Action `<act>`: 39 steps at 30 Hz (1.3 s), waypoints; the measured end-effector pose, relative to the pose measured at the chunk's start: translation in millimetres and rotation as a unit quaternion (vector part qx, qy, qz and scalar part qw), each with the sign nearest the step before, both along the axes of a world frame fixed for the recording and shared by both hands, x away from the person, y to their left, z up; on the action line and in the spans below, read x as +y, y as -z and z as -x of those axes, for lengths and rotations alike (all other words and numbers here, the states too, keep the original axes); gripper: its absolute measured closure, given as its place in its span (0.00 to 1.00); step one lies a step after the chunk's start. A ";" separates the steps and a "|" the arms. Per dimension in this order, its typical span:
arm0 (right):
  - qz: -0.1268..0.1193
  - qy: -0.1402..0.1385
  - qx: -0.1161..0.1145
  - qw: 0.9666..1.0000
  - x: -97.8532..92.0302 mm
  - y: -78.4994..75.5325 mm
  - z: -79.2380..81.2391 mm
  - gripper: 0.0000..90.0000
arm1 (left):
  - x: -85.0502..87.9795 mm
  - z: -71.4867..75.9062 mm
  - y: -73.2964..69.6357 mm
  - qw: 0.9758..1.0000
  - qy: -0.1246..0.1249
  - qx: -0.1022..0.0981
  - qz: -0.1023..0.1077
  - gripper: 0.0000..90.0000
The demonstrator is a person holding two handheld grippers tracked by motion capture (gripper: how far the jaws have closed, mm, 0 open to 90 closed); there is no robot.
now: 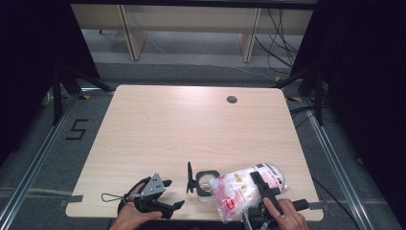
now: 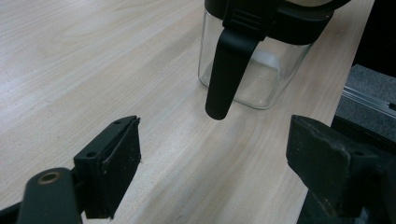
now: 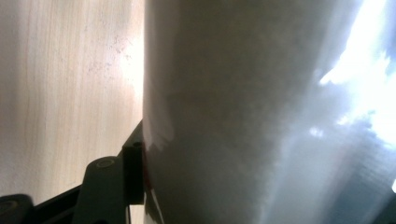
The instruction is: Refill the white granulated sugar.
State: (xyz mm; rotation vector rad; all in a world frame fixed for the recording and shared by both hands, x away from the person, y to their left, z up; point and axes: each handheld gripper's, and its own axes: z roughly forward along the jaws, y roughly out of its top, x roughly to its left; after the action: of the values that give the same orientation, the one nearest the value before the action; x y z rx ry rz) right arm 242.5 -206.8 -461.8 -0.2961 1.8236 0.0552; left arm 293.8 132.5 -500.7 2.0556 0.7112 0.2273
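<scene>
Left gripper (image 1: 163,194): jaws spread wide with nothing between them, low over the table (image 1: 191,124) near its front edge (held in the person's left hand).
Glass jar (image 1: 207,184): clear, black-rimmed, lid flipped open, standing just right of that gripper, touching the bag.
Bag (image 1: 242,189): plastic, white contents, red print, tilted at the jar.
Right gripper (image 1: 262,189): clamped on the bag.

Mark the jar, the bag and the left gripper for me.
jar (image 2: 261,86), left gripper view, clear glass wall under the black lid.
bag (image 1: 237,189), high view, white and pink front face.
left gripper (image 2: 212,158), left gripper view, midway between the open jaws.
</scene>
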 end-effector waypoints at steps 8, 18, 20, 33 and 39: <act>0.011 0.000 -0.013 1.000 1.8 3.2 1.1 0.45 | -0.4 -0.3 0.3 1.000 0.003 -0.010 0.002 0.19; 0.022 -0.012 -0.025 0.999 3.4 5.4 0.8 0.45 | -0.7 -0.2 0.5 1.000 0.004 -0.011 0.002 0.19; 0.036 0.002 -0.024 0.999 4.3 4.0 3.4 0.45 | -0.5 -0.5 0.5 1.000 0.004 -0.013 -0.002 0.19; 0.071 -0.008 -0.049 0.996 4.6 -1.2 3.5 0.45 | -0.6 0.2 0.2 1.000 0.006 -0.006 -0.011 0.19; 0.070 0.003 -0.044 0.997 4.8 -4.4 4.8 0.45 | -0.5 0.0 0.2 1.000 0.005 -0.005 -0.013 0.19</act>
State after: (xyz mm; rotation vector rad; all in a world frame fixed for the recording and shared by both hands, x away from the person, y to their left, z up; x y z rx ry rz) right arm 237.7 -202.0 -457.4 -0.3853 1.7431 -0.0888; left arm 293.8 131.9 -500.9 2.0812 0.6950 0.2418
